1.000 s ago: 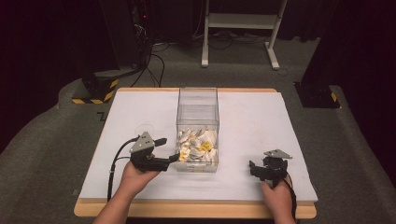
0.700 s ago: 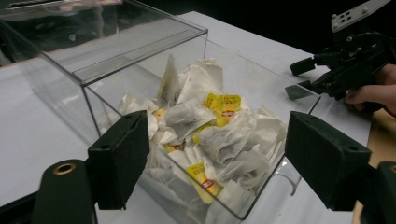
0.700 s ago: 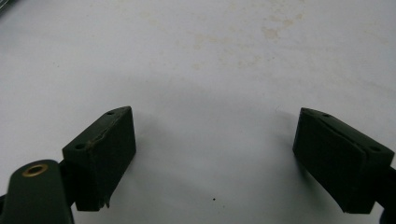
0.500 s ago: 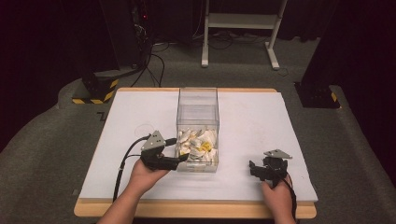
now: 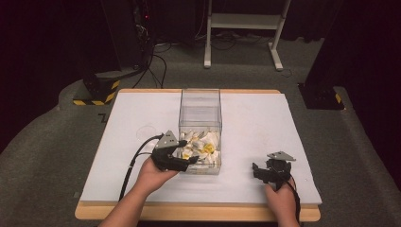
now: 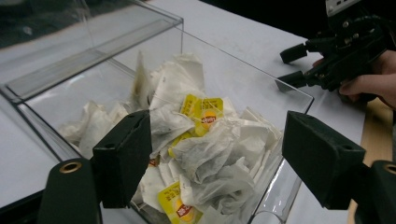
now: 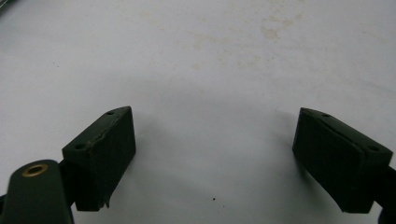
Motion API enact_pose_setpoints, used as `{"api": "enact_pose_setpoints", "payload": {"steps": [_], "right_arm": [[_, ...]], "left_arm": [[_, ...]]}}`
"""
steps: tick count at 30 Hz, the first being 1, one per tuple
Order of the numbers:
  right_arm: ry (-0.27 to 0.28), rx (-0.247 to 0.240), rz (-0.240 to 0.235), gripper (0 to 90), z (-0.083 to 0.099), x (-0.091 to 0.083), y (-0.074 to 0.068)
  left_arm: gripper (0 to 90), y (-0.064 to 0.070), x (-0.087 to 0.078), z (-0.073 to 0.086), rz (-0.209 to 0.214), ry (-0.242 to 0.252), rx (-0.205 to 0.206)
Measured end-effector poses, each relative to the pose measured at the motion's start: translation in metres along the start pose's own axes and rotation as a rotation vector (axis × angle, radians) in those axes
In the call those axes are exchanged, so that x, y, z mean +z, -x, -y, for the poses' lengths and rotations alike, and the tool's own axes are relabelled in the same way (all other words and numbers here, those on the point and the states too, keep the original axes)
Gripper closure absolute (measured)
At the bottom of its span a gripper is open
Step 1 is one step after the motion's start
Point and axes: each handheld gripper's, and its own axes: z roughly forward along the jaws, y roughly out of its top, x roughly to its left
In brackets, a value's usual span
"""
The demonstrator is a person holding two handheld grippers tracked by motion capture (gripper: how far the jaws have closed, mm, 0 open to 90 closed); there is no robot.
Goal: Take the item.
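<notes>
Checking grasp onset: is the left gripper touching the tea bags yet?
Apart. The left gripper view shows the left gripper open above the tea bags, nothing between its pads.

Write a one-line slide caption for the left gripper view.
Open left gripper poised over tea bags heaped in a clear box.

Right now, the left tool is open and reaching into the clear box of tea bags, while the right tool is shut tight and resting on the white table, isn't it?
Not quite. The right tool is open, not shut: the right gripper view shows its jaws wide apart over the bare white table. The rest holds: the left tool is open at the clear box of tea bags.
</notes>
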Motion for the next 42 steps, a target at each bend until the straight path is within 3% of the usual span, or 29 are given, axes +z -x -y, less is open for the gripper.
{"api": "enact_pose_setpoints", "payload": {"steps": [14, 21, 26, 33, 42], "right_arm": [[0.0, 0.0, 0.0, 13.2, 0.0, 0.0, 0.0], [0.0, 0.0, -0.001, 13.2, 0.0, 0.0, 0.0], [0.0, 0.001, -0.001, 13.3, 0.0, 0.0, 0.0], [0.0, 0.001, -0.001, 13.3, 0.0, 0.0, 0.0], [-0.002, 0.001, -0.002, 13.2, 0.0, 0.0, 0.0]], "left_arm": [[33.7, 0.003, 0.021, -0.016, -0.003, -0.112, 0.038], [35.9, 0.006, 0.034, -0.023, -0.008, -0.195, 0.071], [41.9, 0.006, 0.04, -0.025, -0.019, -0.235, 0.075], [47.9, 0.01, 0.049, -0.029, -0.037, -0.295, 0.124], [60.5, 0.011, 0.057, -0.028, -0.056, -0.376, 0.144]]}}
